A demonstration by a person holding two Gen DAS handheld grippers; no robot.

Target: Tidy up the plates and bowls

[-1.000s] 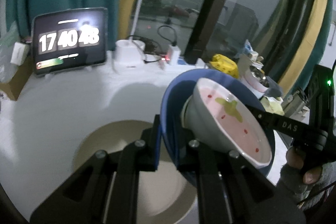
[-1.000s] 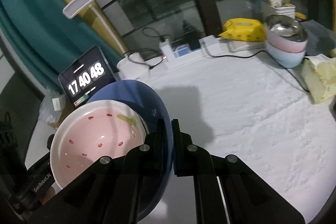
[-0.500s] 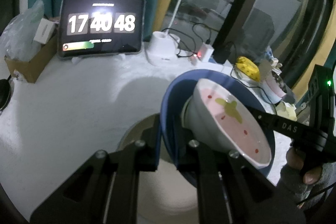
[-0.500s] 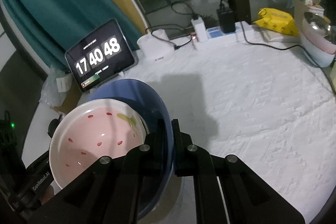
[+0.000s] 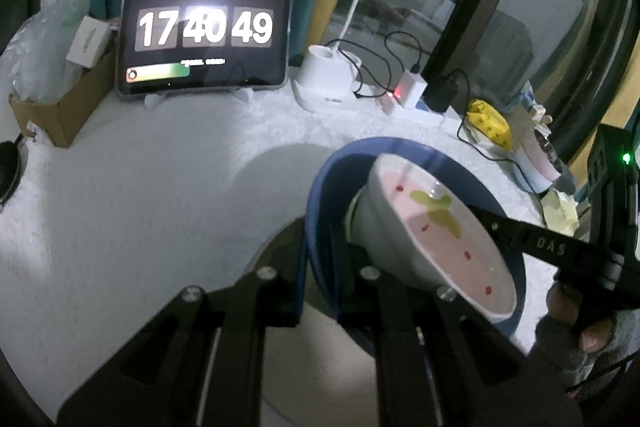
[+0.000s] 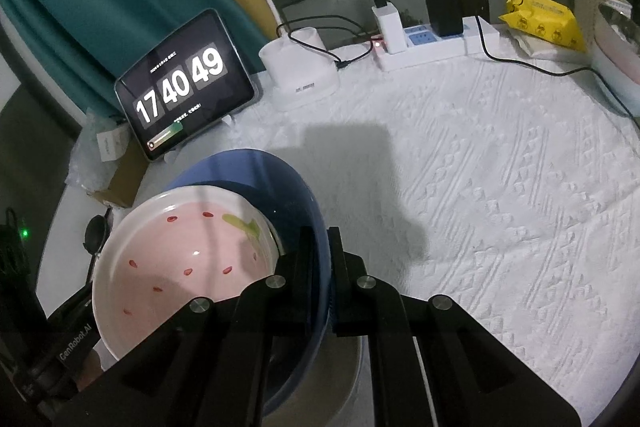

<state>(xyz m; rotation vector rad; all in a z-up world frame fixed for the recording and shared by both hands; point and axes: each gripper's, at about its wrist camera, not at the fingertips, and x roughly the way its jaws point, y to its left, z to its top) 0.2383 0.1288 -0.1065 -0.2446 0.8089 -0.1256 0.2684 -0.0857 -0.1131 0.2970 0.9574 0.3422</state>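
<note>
A blue bowl (image 5: 344,179) hangs tilted above the white cloth, with a pink strawberry-pattern bowl (image 5: 440,239) nested inside it. My left gripper (image 5: 320,239) is shut on the blue bowl's near rim. In the right wrist view my right gripper (image 6: 320,251) is shut on the opposite rim of the blue bowl (image 6: 256,175), and the pink bowl (image 6: 188,259) lies to its left. One black finger of the right gripper (image 5: 540,247) reaches across the pink bowl. Under the bowls a beige plate (image 6: 344,375) rests on the cloth, mostly hidden.
At the back stand a tablet clock (image 5: 204,35), a white lamp base (image 5: 328,83) and a power strip (image 6: 432,43) with cables. Left is a cardboard box (image 5: 56,111). A yellow pack (image 6: 544,19) and stacked bowls (image 6: 616,55) sit far right on the cloth (image 6: 500,207).
Both grippers have carried the nested bowls forward and down towards the tablet. The beige plate has slipped further under the bowls and fingers. The grips are unchanged.
</note>
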